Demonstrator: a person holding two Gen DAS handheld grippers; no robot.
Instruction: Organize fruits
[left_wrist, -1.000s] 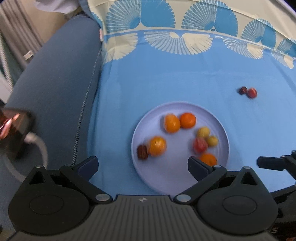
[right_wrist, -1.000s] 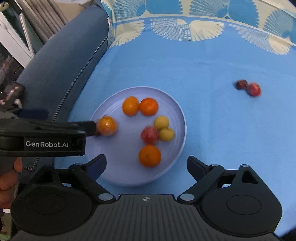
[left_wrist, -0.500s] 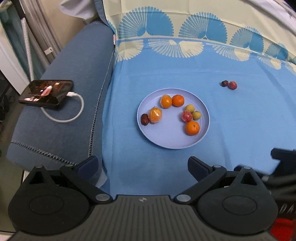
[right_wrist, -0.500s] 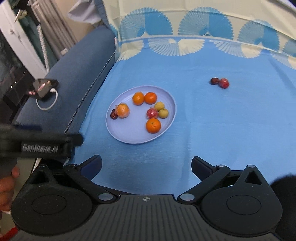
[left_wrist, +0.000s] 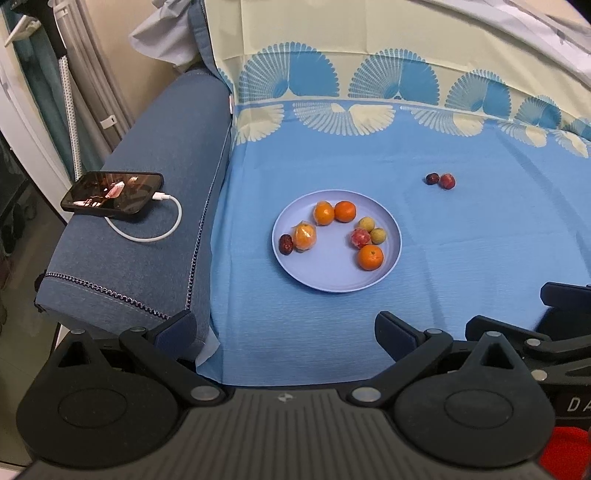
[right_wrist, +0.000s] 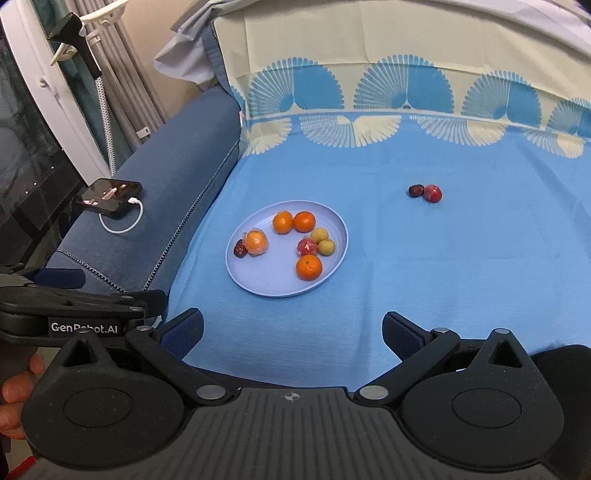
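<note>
Black plastic fills the bottom of both wrist views. The left gripper (left_wrist: 286, 328) has its jaws spread wide and holds nothing, and the right gripper (right_wrist: 293, 330) is likewise wide and empty.

Both have pulled well back within the last second. A second ago the left gripper sat low over the lavender plate (left_wrist: 328, 280), and that plate filled the frame. Now it is small at the centre of both views, with bare blue bedsheet (left_wrist: 480, 258) between it and the fingers.

On the plate lie three bare tangerines, a plastic-wrapped orange (left_wrist: 304, 237) at its left side with a dark red date (left_wrist: 285, 244) touching it, a wrapped red fruit (left_wrist: 361, 237) and two yellow-green fruits (left_wrist: 372, 229) just beside that.

Well apart, in the upper right of the frame, a dark date (left_wrist: 431, 178) and a small red fruit (left_wrist: 447, 181) sit together on the sheet.

At the left edge a phone (left_wrist: 112, 192) on its white cable rests on the sofa arm (left_wrist: 155, 258).

The retreat suggests a placement has just finished. In my judgement the stray pair is what remains, and the right gripper is nearer to it.
</note>
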